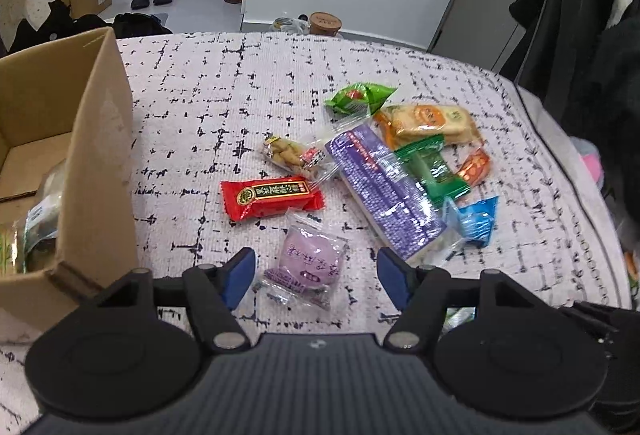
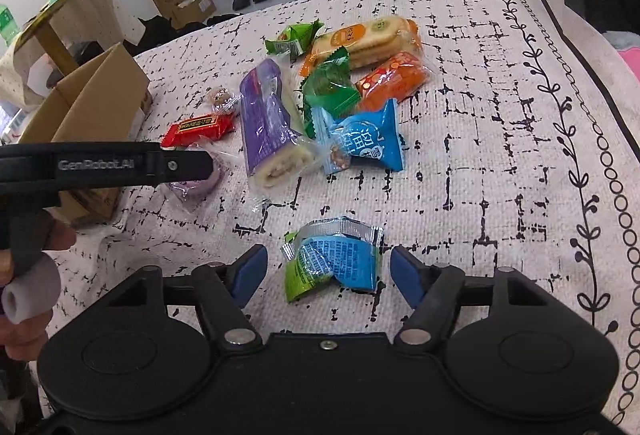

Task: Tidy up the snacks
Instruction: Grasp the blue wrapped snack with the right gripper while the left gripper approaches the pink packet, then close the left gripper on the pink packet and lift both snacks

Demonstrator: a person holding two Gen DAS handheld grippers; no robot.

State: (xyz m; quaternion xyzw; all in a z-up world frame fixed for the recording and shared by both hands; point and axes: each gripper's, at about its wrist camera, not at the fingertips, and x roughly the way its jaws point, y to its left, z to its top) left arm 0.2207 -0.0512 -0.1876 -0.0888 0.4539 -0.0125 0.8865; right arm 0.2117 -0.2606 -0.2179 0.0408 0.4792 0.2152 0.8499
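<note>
Snack packets point(image 2: 320, 83) heaped right of cardboard box point(image 1: 80, 155); purple roll cake point(image 1: 384, 191) lies flat among them.

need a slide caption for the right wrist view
Right tongs open around a blue-and-green snack packet on the patterned cloth, with more snacks piled beyond.

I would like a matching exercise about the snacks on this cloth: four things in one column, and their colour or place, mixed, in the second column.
Things:
1. long cake roll pack
2. round pastry pack
3. flat bar wrapper
4. cardboard box

Descriptions:
A. red
B. between the left gripper's fingers
C. purple, in the middle of the pile
D. at the cloth's edge, open

Pairs: 1-C, 2-B, 3-A, 4-D
</note>
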